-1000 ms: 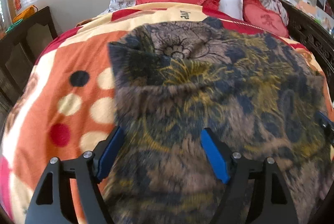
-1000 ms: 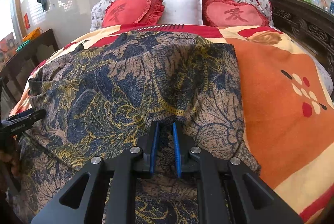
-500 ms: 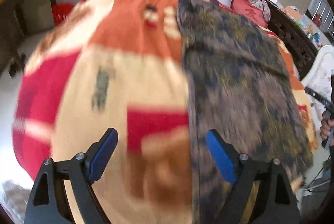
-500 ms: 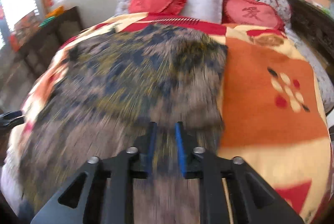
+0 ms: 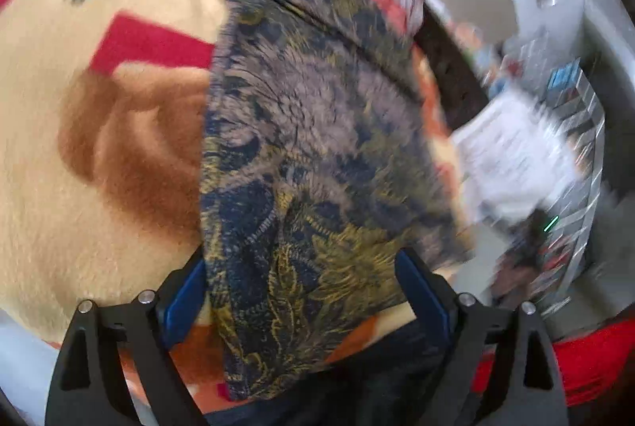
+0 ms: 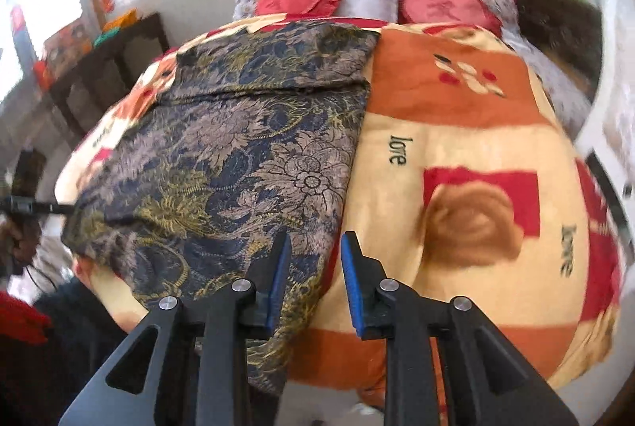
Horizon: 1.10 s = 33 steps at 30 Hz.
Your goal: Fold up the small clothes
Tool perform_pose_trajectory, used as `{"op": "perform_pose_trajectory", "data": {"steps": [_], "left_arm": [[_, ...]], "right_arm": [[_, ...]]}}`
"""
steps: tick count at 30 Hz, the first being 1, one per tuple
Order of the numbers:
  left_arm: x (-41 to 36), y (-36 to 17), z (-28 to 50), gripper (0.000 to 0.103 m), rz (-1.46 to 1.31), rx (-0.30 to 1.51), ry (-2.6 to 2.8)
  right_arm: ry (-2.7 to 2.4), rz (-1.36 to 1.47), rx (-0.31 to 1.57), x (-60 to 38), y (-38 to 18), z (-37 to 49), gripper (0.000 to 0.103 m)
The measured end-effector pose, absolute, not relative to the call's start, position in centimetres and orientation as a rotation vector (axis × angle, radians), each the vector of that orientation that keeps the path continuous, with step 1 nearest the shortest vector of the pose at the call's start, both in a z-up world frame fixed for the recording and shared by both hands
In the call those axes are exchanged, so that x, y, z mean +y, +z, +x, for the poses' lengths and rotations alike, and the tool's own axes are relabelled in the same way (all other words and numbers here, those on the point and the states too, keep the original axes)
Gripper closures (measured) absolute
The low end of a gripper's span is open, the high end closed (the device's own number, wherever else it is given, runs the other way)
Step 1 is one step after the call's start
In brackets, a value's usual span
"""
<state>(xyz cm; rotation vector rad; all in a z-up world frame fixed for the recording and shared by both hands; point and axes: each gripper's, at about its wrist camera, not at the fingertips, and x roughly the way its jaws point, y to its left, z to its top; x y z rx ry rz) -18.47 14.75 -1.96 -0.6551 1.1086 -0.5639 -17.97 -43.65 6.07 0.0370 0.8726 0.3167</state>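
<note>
**Patterned garment laid folded on bed**

The floral garment [image 6: 246,156] was seen spread on the orange blanket [image 6: 456,100], near its front edge. Both the left gripper [image 5: 301,291] and right gripper [image 6: 313,279] were held released, jaws parted.

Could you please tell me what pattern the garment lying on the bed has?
The garment has a navy, taupe and gold floral print, clearest in the right wrist view.

Right gripper [image 6: 315,267] parted over floral garment [image 6: 238,164].
</note>
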Motion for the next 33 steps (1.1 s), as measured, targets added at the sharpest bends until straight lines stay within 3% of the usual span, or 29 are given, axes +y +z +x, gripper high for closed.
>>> {"op": "perform_pose_trajectory", "data": {"steps": [3, 8, 10, 13, 22, 23, 24, 25, 27, 28, 33], "left_arm": [[15.2, -1.9, -18.8, 0.028, -0.681, 1.113, -0.556], [13.5, -1.3, -19.1, 0.035, -0.611, 1.136, -0.579], [13.1, -1.3, -19.4, 0.051, -0.547, 1.154, -0.554], [13.8, -1.3, -20.1, 0.063, -0.519, 1.155, -0.522], [13.9, -1.7, -21.6, 0.064, -0.534, 1.131, -0.475], [13.7, -1.6, -21.6, 0.07, -0.525, 1.126, -0.463], [13.7, -1.6, -21.6, 0.088, -0.513, 1.126, -0.449], [13.8, -1.4, -21.7, 0.099, -0.503, 1.123, -0.43], [14.0, -0.7, -22.1, 0.099, -0.514, 1.099, -0.445], [13.9, -0.4, -22.2, 0.099, -0.509, 1.086, -0.454], [14.0, 2.2, -23.7, 0.1, -0.484, 1.008, -0.489]], "right_arm": [[0.293, 0.074, 0.866, -44.0, 6.1, -18.4, 0.076], [0.293, 0.101, 0.924, -43.6, 4.7, -19.8, 0.076], [0.303, 0.142, 0.964, -43.7, 3.7, -20.7, 0.076], [0.318, 0.184, 0.993, -43.8, 2.8, -21.9, 0.075], [0.36, 0.307, 1.054, -43.9, 0.4, -22.4, 0.073], [0.363, 0.322, 1.061, -44.0, 0.2, -22.3, 0.073], [0.376, 0.337, 1.063, -44.0, 0.1, -22.3, 0.073], [0.397, 0.349, 1.065, -43.9, 0.1, -22.3, 0.073], [0.434, 0.352, 1.051, -43.8, 0.7, -22.5, 0.091], [0.445, 0.353, 1.037, -43.9, 1.1, -22.7, 0.094], [0.522, 0.349, 0.957, -44.2, 3.9, -24.2, 0.094]]}}
